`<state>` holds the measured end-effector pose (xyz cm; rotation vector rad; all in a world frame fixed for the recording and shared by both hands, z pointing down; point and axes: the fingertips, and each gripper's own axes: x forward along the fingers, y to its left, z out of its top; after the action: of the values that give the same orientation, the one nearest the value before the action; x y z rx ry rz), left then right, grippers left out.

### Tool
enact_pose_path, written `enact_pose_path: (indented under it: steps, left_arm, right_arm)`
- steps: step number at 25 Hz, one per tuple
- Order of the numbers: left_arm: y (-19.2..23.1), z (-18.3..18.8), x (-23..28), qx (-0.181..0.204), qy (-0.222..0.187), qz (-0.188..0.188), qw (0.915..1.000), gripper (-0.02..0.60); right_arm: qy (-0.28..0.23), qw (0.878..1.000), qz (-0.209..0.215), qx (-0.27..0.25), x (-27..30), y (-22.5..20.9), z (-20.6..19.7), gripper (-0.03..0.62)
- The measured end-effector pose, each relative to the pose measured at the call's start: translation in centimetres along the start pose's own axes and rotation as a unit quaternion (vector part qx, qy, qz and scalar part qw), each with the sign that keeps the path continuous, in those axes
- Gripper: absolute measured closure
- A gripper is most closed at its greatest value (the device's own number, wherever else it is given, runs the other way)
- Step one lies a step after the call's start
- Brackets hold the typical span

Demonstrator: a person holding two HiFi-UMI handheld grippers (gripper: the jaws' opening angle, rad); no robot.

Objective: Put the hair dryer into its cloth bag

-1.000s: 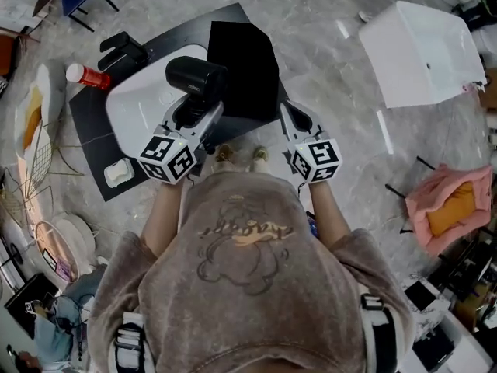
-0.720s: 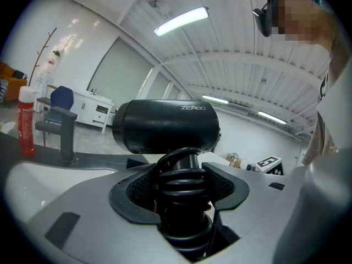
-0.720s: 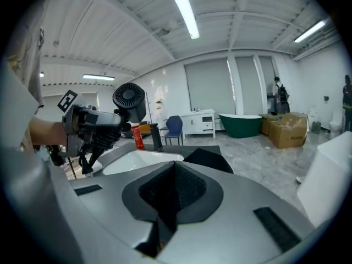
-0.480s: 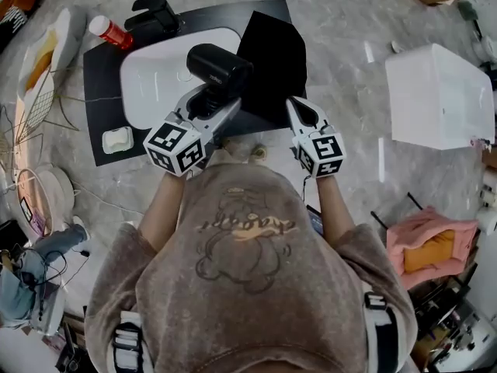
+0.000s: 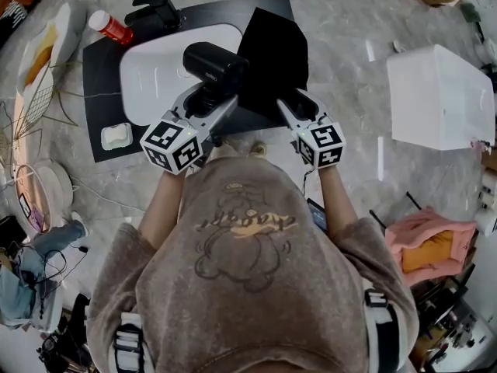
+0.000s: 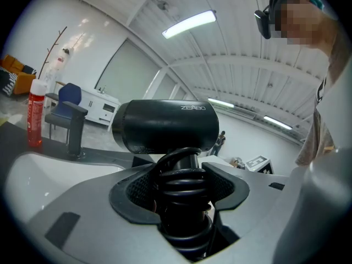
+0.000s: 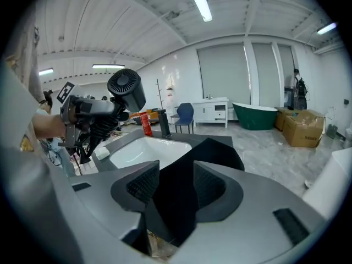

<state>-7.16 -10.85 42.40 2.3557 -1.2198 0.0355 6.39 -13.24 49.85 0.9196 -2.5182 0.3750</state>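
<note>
Over the white ceramic basin (image 5: 155, 80), my left tongs (image 5: 205, 103) clamp the rigid, likely weighty black hair dryer (image 5: 215, 64) by its cord-wrapped handle (image 6: 179, 194); my right tongs (image 5: 296, 104), jaws just opened, straddle the limp black cloth bag (image 5: 273, 49) unpinched.

At upper centre, the left gripper (image 5: 208, 103) clamps the black hair dryer (image 5: 215, 64) by its handle over a white sink (image 5: 151, 72). Just to its right, the right gripper (image 5: 293, 103) has just been opening its jaws. The lower edge of the black cloth bag (image 5: 272, 45) lies between them. A red bottle (image 5: 109, 28) sits at upper left.
</note>
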Motion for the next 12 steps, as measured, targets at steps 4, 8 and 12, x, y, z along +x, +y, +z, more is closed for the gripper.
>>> enact_pose_path:
  steps: [4, 8, 12]
  left_arm:
    - [0.4, 0.3, -0.6, 0.002, -0.008, 0.007, 0.9999, 0.324]
    - [0.7, 0.4, -1.2, -0.001, -0.015, 0.014, 0.9998, 0.324]
    - [0.9, 0.2, -1.6, -0.005, -0.019, 0.019, 0.9996, 0.324]
  right_arm:
    - [0.029, 0.999, 0.019, -0.01, 1.2, 0.6, -0.6, 0.378]
    - [0.091, 0.993, 0.045, -0.053, 2.6, 1.5, -2.8, 0.369]
    - [0.144, 0.982, 0.078, -0.093, 3.9, 2.7, -5.2, 0.367]
